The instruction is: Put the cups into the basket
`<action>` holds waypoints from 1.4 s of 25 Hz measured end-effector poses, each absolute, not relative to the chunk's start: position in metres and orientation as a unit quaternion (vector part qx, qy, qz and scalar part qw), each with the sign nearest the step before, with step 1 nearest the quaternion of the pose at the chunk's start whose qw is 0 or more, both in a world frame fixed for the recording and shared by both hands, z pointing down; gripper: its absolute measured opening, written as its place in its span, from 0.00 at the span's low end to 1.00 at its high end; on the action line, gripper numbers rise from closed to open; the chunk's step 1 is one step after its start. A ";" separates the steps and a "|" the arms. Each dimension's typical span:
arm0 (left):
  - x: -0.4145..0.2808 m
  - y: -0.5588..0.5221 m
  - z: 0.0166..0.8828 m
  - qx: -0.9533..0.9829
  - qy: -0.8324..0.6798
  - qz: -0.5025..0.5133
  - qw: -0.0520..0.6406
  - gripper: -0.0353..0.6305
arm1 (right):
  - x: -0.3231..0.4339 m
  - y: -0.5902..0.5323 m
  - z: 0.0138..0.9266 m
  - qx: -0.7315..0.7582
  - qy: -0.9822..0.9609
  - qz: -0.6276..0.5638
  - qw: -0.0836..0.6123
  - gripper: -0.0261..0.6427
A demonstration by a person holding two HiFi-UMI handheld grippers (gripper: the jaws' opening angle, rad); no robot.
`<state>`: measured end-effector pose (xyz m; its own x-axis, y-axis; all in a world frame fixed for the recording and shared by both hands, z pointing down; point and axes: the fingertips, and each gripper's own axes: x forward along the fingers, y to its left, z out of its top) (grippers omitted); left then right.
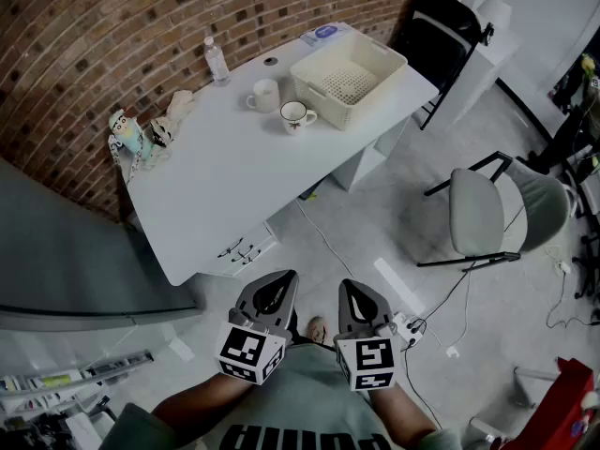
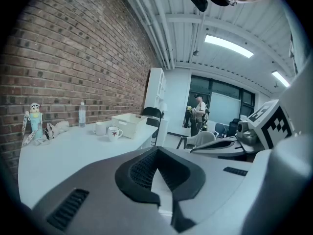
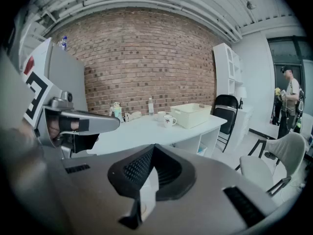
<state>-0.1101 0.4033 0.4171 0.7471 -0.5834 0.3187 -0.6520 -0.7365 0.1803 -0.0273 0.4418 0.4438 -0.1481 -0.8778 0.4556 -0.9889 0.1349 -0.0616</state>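
Plain cup (image 1: pixel 265 96) and printed cup (image 1: pixel 296 116) stand beside the basket (image 1: pixel 348 78), at the worktop's (image 1: pixel 216 181) far end.
We judge them light, stiff, breakable: pinch a rim. Left gripper (image 1: pixel 273 289) and right gripper (image 1: pixel 357 293): fingers closed, empty.

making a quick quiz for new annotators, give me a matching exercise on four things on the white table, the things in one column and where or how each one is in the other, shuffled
Things:
1. basket
2. printed cup
3. water bottle
4. doll

Descriptions, as the head view shows them:
a. clear, upright, close to the brick wall
b. at the left end of the table
c. cream, empty, at the right end
d. white with a red mark, upright beside the basket

Pairs: 1-c, 2-d, 3-a, 4-b
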 end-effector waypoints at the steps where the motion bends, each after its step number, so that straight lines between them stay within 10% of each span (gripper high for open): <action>1: -0.110 0.402 0.417 0.924 -0.334 0.121 0.141 0.06 | -0.027 0.441 0.444 0.633 -0.737 0.176 0.157 0.05; 35: -0.129 0.283 0.392 0.948 -0.276 0.088 0.134 0.06 | -0.042 0.324 0.404 0.687 -0.697 0.159 0.129 0.05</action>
